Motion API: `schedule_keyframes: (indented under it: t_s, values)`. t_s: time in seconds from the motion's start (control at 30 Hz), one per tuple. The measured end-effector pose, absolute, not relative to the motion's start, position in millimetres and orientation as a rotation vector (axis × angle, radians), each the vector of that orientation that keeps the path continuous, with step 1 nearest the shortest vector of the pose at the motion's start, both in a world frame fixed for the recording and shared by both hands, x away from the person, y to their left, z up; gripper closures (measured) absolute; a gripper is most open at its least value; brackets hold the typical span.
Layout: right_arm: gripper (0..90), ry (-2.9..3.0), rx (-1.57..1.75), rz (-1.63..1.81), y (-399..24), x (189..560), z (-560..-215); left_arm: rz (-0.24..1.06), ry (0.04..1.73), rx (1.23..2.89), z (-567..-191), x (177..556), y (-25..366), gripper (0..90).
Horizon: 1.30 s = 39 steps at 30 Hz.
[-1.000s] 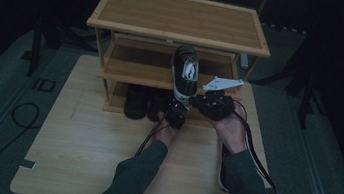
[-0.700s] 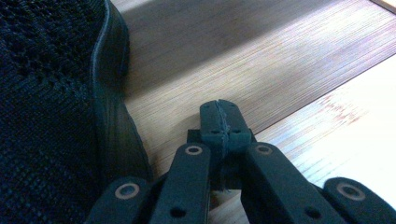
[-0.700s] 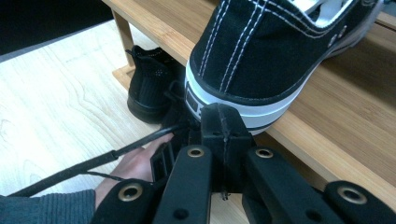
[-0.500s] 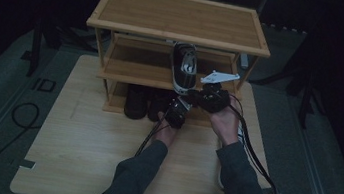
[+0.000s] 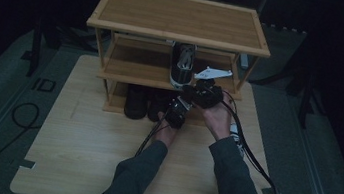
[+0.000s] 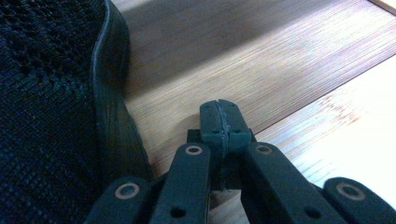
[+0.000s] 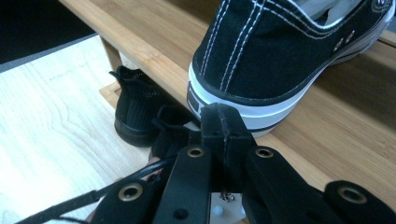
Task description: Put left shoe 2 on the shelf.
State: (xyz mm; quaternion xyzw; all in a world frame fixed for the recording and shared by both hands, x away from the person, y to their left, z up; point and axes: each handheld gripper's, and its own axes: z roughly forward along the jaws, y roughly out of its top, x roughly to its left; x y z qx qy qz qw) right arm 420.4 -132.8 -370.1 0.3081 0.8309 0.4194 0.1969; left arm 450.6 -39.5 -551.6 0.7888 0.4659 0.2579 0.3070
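A black canvas sneaker [image 5: 182, 65] with a white sole stands on the middle shelf of a wooden shoe rack [image 5: 181, 15], heel toward me. My right gripper [image 5: 196, 91] is shut, and its tips [image 7: 223, 122] sit right at the sneaker's heel [image 7: 261, 60] with nothing between the jaws. My left gripper [image 5: 176, 112] is lower, at the bottom shelf, also shut and empty. Its tips [image 6: 219, 119] hover over the bottom board [image 6: 261, 70], just right of a black mesh shoe [image 6: 51, 93].
Two black shoes [image 5: 136, 103] stand side by side on the bottom shelf, also seen under the middle shelf [image 7: 135, 116]. The rack's top shelf is bare. The rack stands on a light wooden table [image 5: 76, 155]. Cables trail from both grippers over the table [image 5: 248, 152].
The sneaker has gone from tilted to straight and sits deeper on the middle shelf. My right gripper moved a little left and toward the rack. The left gripper stayed put.
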Motion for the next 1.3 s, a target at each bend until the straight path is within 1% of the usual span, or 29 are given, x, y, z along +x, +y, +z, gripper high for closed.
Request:
schedule_keyframes:
  t_s: [0.3, 0.5, 0.53, 0.57, 0.77, 1.3]
  values:
    - [90.0, 2.317, 0.858, 1.190, -136, 419, -371, 0.678, 1.231, 2.082, -552, 450, -39, 90.0]
    - [85.8, 2.309, 0.865, 1.182, -145, 414, -368, 0.683, 1.227, 2.082, -552, 450, -39, 90.0]
    - [82.8, 2.307, 0.855, 1.172, -148, 410, -364, 0.684, 1.227, 2.083, -552, 450, -39, 90.0]
    - [81.6, 2.312, 0.860, 1.170, -150, 408, -362, 0.685, 1.226, 2.082, -552, 450, -39, 90.0]
    - [76.7, 2.346, 0.867, 1.121, -155, 399, -358, 0.688, 1.228, 2.077, -553, 450, -39, 90.0]
    - [72.3, 2.319, 0.947, 1.079, -184, 388, -368, 0.692, 1.223, 2.080, -553, 450, -39, 90.0]
